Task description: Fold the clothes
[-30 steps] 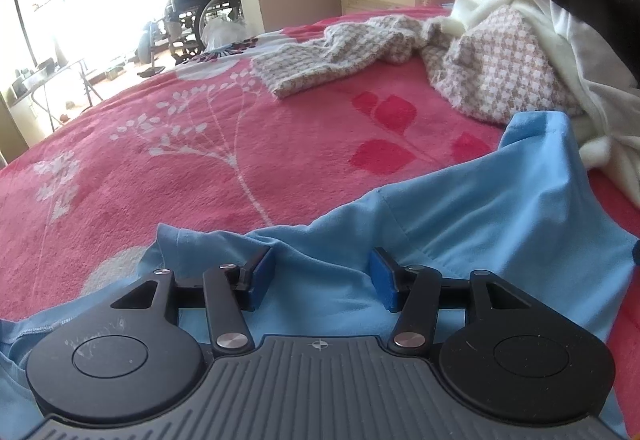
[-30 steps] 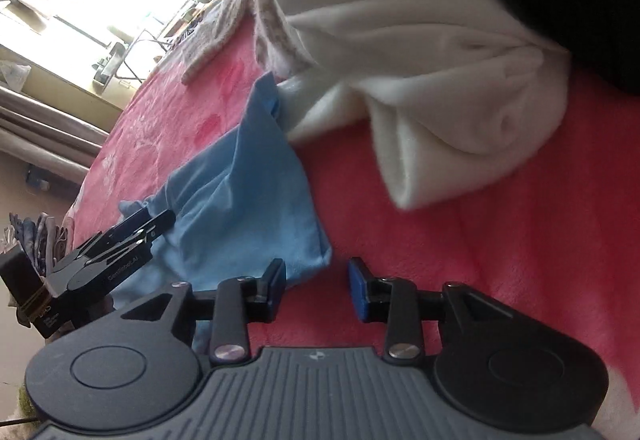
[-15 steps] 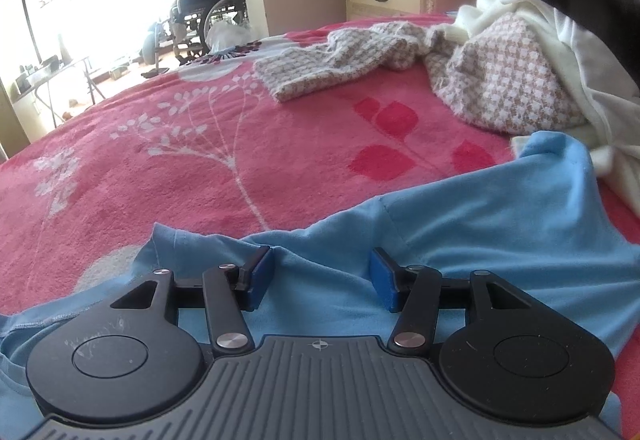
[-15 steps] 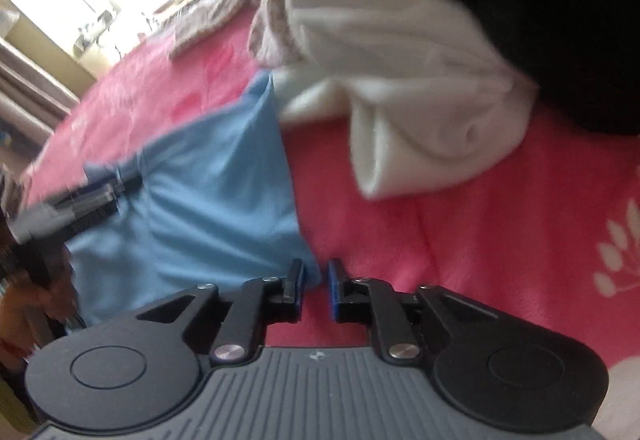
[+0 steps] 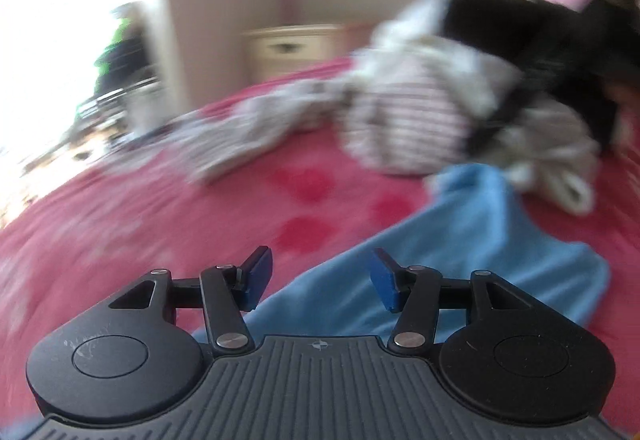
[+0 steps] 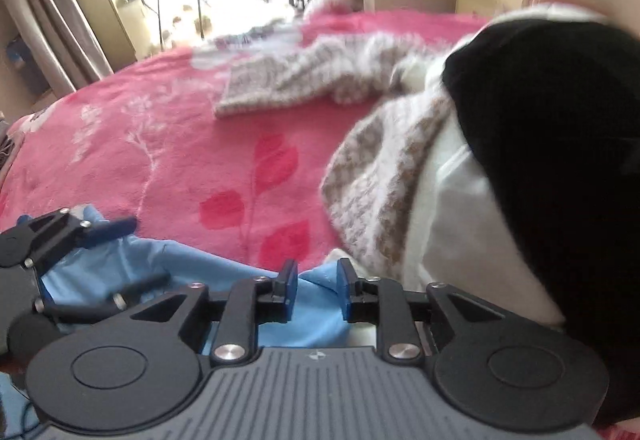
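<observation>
- Left gripper [image 5: 318,276]: jaws apart, nothing pinched; light-blue shirt [image 5: 472,240] lies below and past the tips on the pink bedspread [image 5: 160,224]. View is motion-blurred, so contact with the cloth is hard to call.
- Right gripper [image 6: 317,290]: jaws have just been opening, narrow gap; blue fabric sits between the pads, probably not pressed.
- Shirt spread between both grippers.
- Pile beside it: houndstooth knit [image 6: 376,180], white garment [image 6: 460,224], black garment [image 6: 560,144].
</observation>
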Available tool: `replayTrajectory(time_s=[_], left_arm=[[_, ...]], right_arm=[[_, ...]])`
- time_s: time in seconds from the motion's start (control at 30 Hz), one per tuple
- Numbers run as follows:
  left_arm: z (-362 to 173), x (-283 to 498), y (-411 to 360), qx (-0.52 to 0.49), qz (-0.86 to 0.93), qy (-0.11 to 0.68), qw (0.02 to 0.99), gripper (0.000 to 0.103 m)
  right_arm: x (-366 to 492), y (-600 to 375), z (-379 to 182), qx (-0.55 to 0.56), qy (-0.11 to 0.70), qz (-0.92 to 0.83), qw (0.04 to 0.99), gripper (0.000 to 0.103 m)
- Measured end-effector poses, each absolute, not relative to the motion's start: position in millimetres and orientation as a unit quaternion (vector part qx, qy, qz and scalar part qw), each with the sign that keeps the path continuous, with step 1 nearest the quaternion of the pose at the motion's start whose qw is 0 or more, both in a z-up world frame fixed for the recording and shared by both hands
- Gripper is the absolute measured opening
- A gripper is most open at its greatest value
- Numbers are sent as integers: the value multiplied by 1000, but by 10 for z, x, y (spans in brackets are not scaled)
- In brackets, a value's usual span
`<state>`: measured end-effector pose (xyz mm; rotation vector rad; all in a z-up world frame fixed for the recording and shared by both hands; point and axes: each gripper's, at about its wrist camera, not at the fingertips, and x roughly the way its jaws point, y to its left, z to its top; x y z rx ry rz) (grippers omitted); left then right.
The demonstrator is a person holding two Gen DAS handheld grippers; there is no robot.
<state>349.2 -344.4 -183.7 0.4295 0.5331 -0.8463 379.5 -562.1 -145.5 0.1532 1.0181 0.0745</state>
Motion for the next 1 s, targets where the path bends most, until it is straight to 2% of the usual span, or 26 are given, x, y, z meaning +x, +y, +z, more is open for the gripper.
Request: replayTrajectory(time_s=[0.33,0.43,0.5,0.67,0.7,0.73,1.0], left_arm=[[-2055,3690,-3891,308,-505,275,758,53],[-2044,3696,-3895,300,-517,277,752,38],[-2043,3681,-3898,294,-518,275,755,34],[-2058,3564,-3905,299,-519,251,760,7],[-2050,3536,-3897,300,-517,243,764,5],[-2032,3509,-3874,296,-514,233,770,2],[-1823,3302,-3619,246,-495,186,812,0]], right_arm=[[4112,-5608,-1705,95,542,22,835,27],[4099,-5604,-1698,86,540,13,837,27],[4111,-5622,-1690,85,539,8,838,27],[4175,-5611,-1762,81,547,12,833,27],[4174,-5603,-1779,79,546,17,834,23],[4165,-5601,-1789,77,542,21,836,1],[3808,-5692,-1583,111,446,-7,888,1]])
